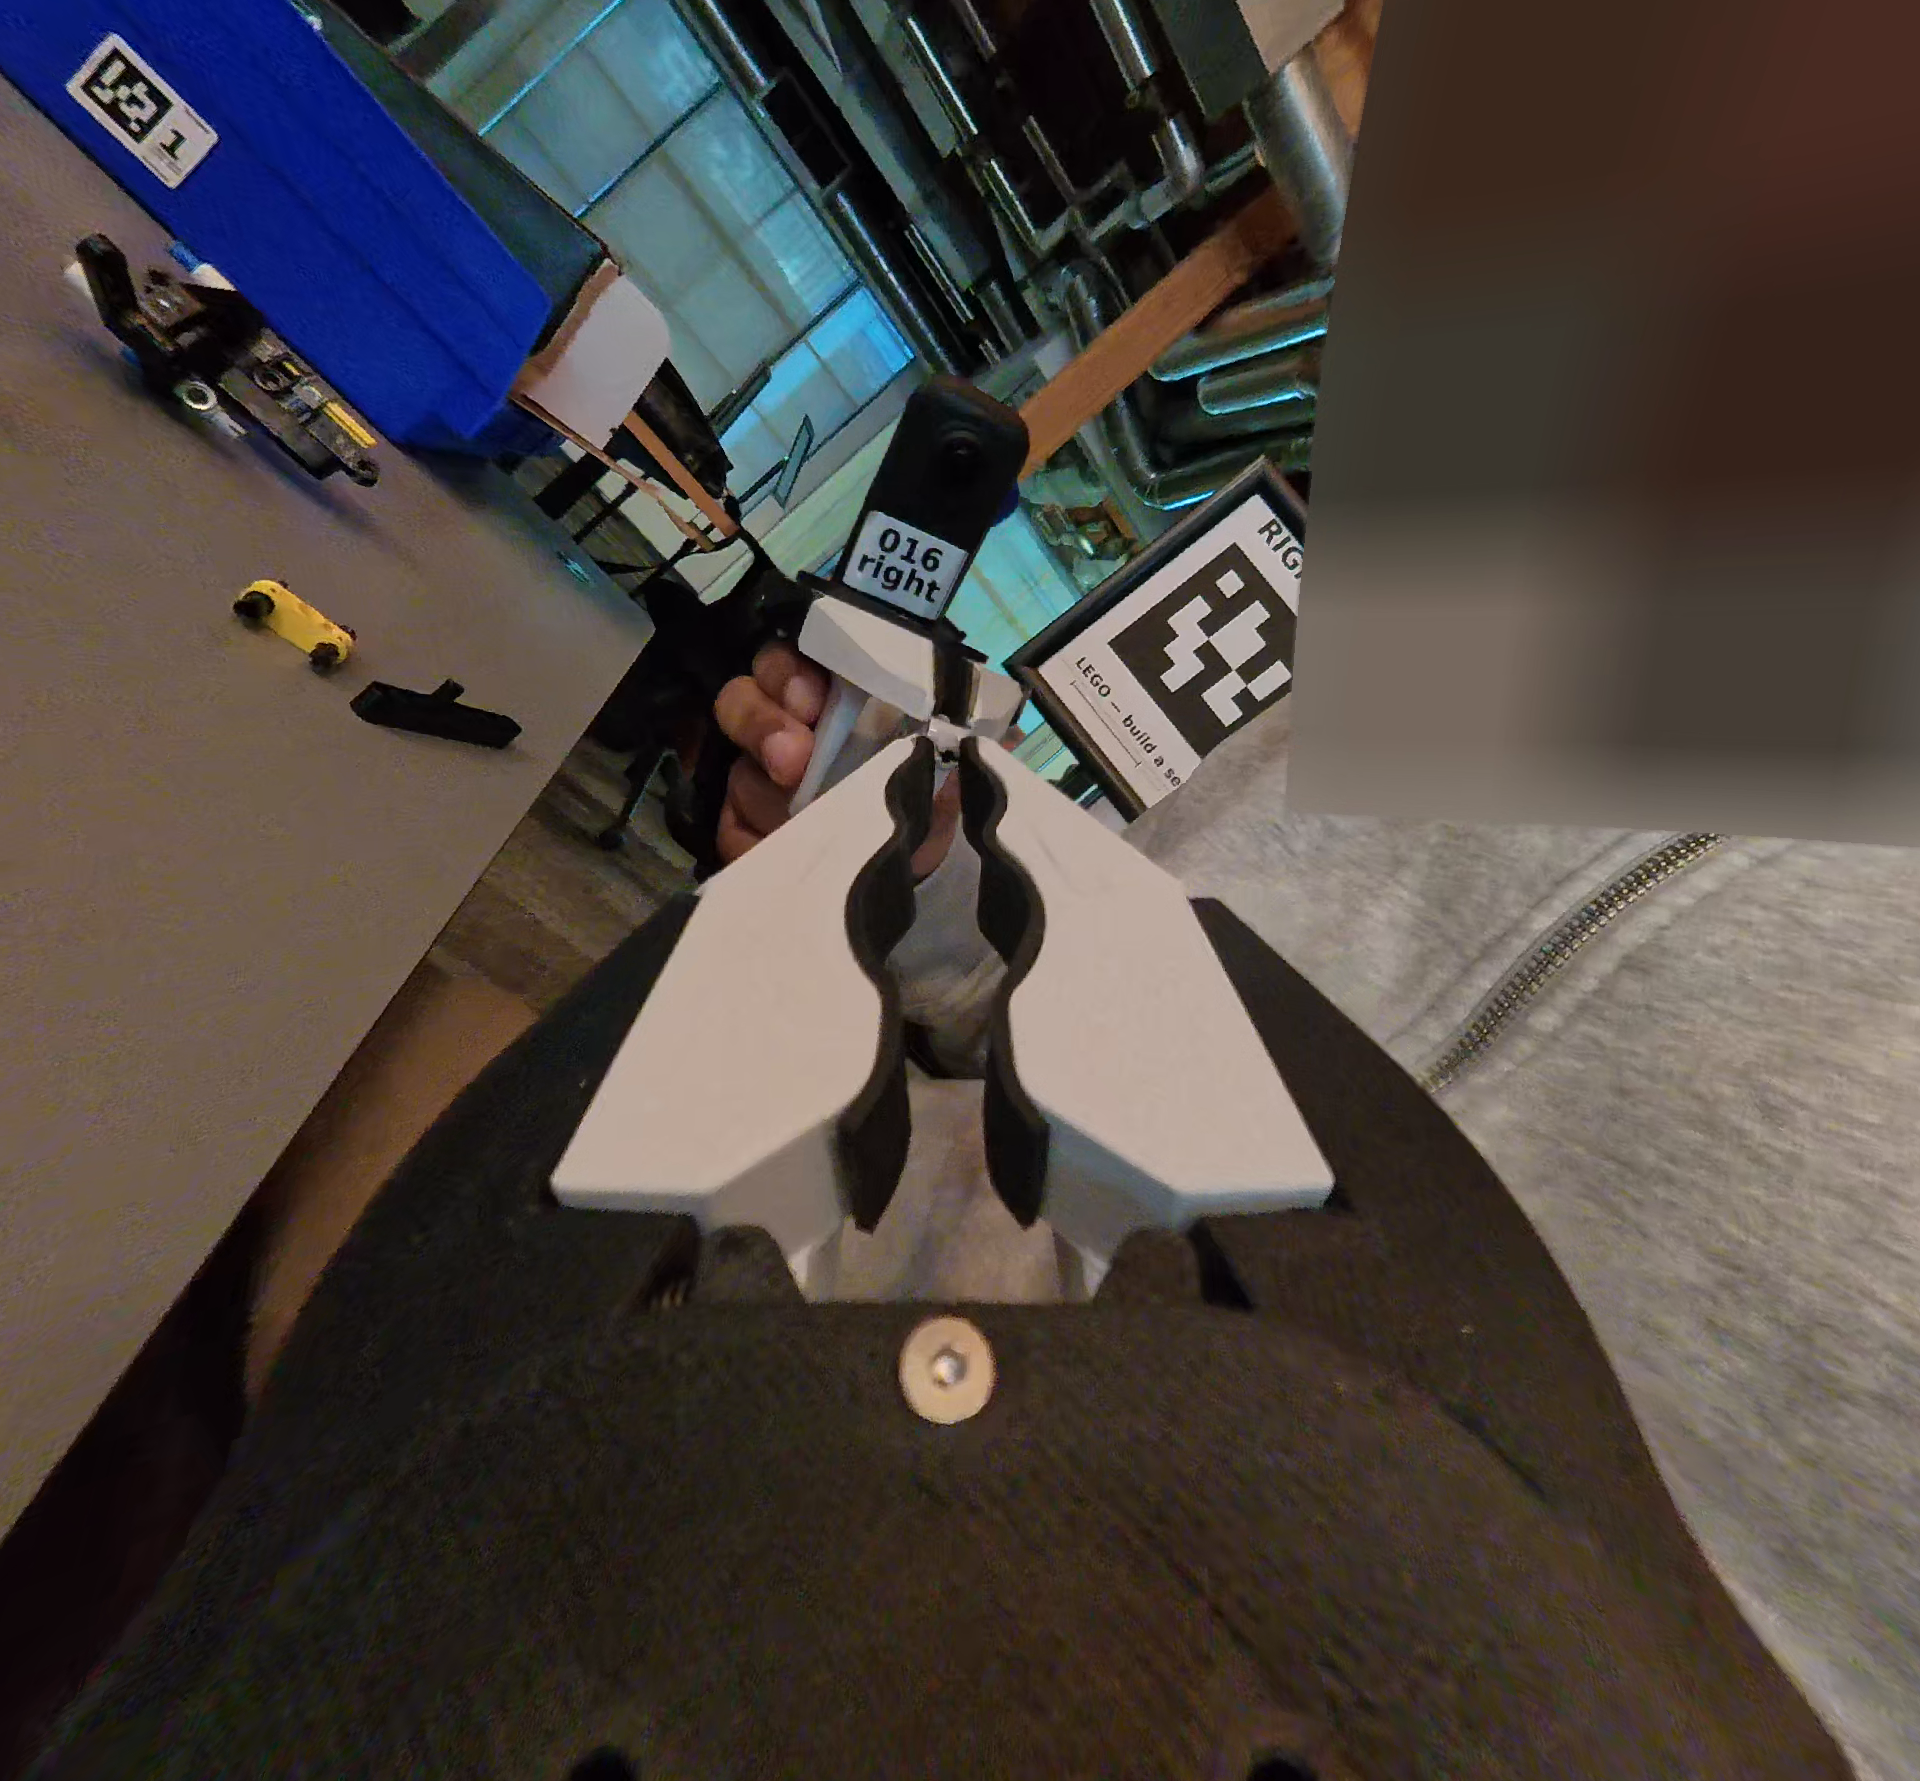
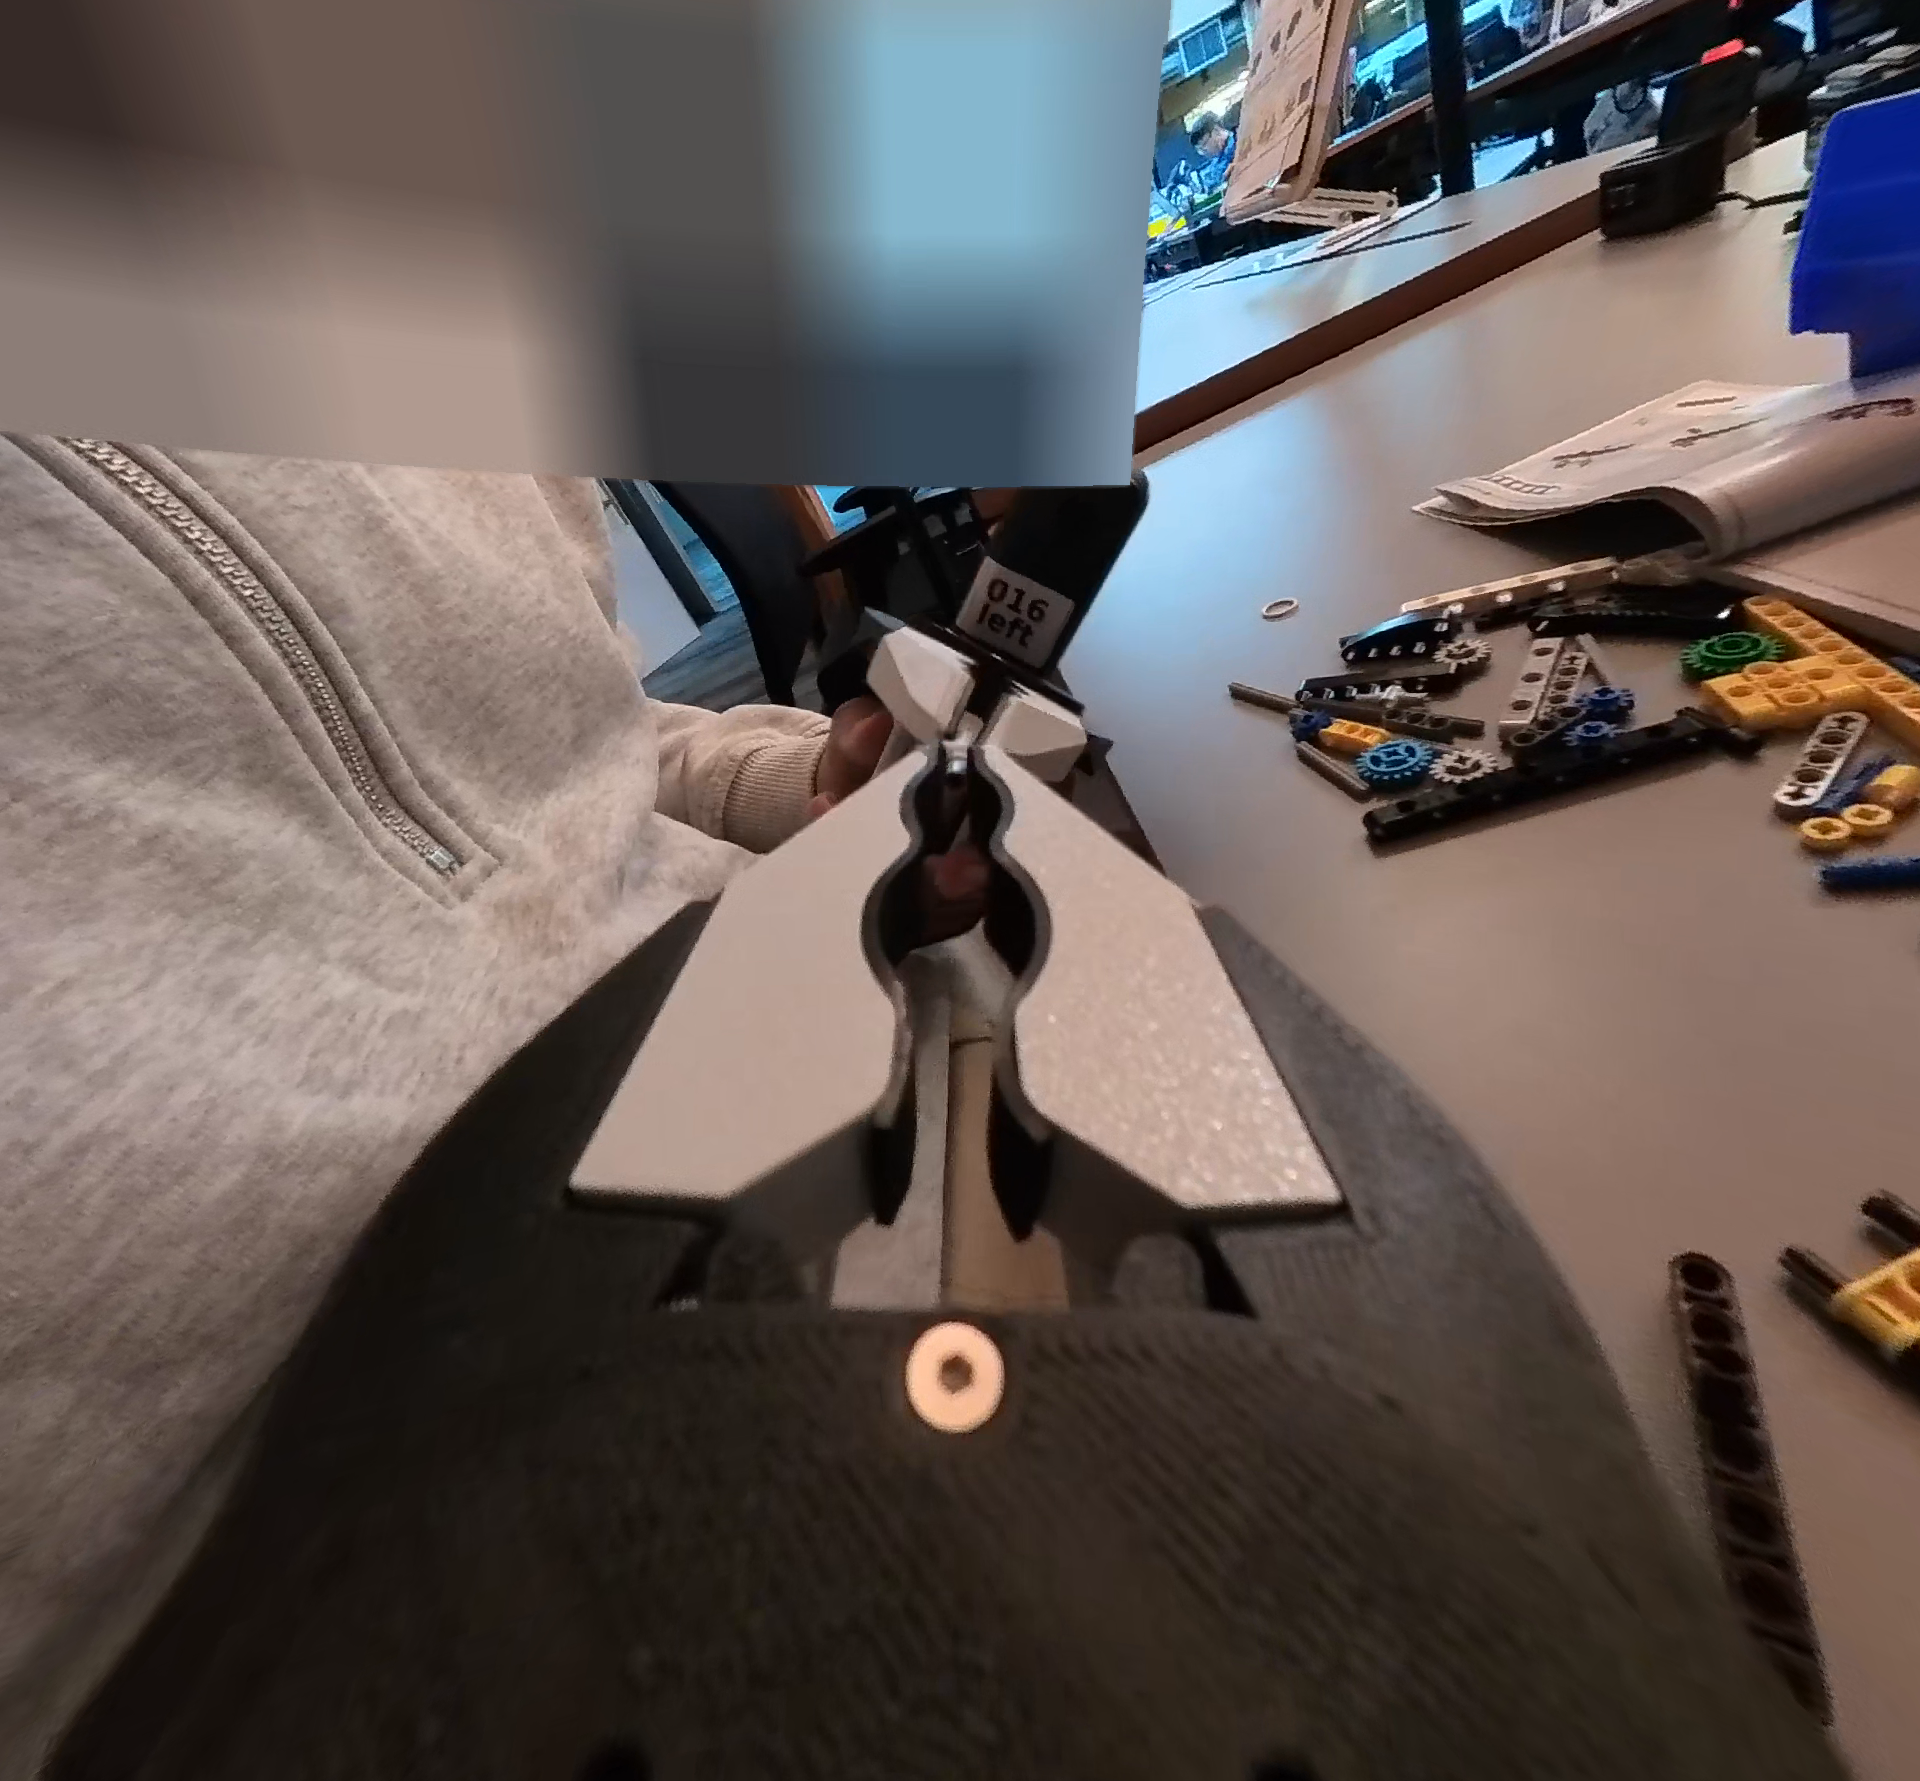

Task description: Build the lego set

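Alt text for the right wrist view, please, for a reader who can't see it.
The right gripper meets the left gripper tip to tip in mid-air, a small pale piece pinched between them, in front of a person's grey zip top. To the right, loose Lego pieces and an instruction booklet lie on the grey table.

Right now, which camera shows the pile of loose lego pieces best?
The right wrist view: the loose pieces lie spread on the table. The left wrist view misses that pile, showing only a yellow piece and a dark assembly.
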`<act>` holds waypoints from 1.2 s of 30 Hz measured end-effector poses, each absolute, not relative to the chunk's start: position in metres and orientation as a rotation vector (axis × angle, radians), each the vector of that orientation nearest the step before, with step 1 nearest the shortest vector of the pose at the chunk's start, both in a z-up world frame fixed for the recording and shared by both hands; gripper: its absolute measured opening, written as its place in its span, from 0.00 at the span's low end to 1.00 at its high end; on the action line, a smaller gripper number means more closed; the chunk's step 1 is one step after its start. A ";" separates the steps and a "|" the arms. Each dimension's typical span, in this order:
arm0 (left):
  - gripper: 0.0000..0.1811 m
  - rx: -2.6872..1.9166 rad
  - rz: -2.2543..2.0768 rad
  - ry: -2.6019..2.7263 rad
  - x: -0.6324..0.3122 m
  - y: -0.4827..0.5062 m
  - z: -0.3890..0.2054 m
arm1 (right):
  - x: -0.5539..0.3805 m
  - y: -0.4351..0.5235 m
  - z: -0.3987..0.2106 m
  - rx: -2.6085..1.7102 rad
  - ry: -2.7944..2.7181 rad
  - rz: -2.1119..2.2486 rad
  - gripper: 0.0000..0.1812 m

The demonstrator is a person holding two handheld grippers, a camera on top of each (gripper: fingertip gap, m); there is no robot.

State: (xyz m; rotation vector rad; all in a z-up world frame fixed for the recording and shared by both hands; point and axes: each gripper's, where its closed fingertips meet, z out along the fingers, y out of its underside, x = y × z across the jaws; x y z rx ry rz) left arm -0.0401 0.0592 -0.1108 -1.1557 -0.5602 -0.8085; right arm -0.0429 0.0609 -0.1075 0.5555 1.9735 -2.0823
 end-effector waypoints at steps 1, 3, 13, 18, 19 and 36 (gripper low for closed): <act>0.01 -1.167 -0.795 -0.561 -0.040 0.060 -0.112 | -0.043 0.061 -0.108 0.556 1.979 -2.079 0.00; 0.06 -1.196 -0.765 -0.552 -0.039 0.061 -0.113 | -0.041 0.061 -0.110 0.545 1.994 -2.059 0.00; 0.03 -1.325 -0.608 -0.465 -0.030 0.065 -0.116 | -0.034 0.057 -0.113 0.530 1.971 -1.976 0.00; 0.03 -1.365 -0.560 -0.439 -0.027 0.066 -0.118 | -0.032 0.057 -0.112 0.538 1.936 -1.967 0.00; 0.03 -1.368 -0.556 -0.436 -0.026 0.067 -0.118 | -0.032 0.057 -0.111 0.540 1.916 -1.967 0.00; 0.03 -1.413 -0.475 -0.451 -0.031 0.069 -0.123 | -0.039 0.064 -0.113 0.573 1.977 -2.010 0.04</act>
